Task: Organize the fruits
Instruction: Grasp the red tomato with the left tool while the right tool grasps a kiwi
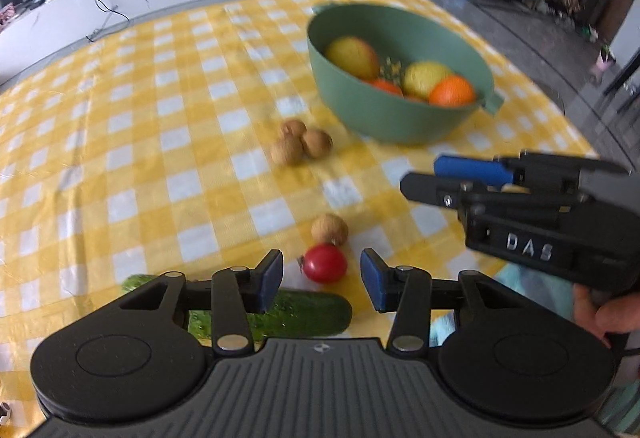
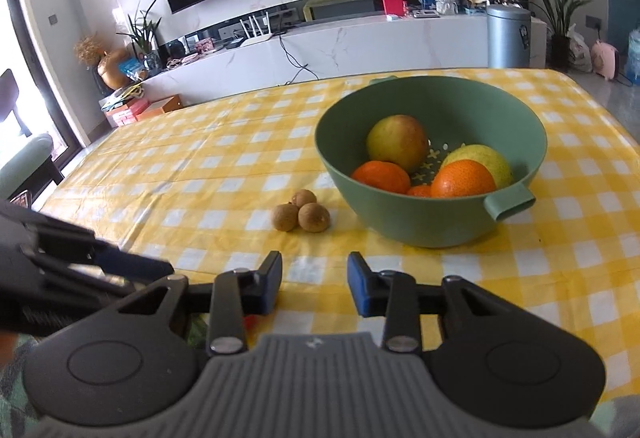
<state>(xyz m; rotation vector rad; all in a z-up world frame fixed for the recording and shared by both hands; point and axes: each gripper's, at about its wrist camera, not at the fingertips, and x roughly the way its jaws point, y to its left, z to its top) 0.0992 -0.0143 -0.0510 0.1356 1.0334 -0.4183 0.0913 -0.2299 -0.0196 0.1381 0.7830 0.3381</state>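
Observation:
A green colander bowl (image 1: 384, 117) (image 2: 420, 222) on the yellow checked tablecloth holds an apple (image 2: 397, 141), oranges (image 2: 464, 179) and a yellow-green fruit (image 2: 486, 161). Three brown longans (image 1: 300, 143) (image 2: 300, 215) lie left of the bowl. My left gripper (image 1: 322, 280) is open, with a red cherry tomato (image 1: 325, 263) between its fingers. A single longan (image 1: 329, 230) lies just beyond the tomato and a cucumber (image 1: 296, 314) lies under the fingers. My right gripper (image 2: 314, 284) is open and empty above the cloth; in the left wrist view it (image 1: 456, 175) hovers at the right.
The table's far edge (image 2: 280, 87) faces a white TV counter (image 2: 360, 41) and a grey bin (image 2: 508, 35). The left gripper's body (image 2: 80, 258) shows at the left of the right wrist view. The table's right edge (image 1: 552, 77) drops to the floor.

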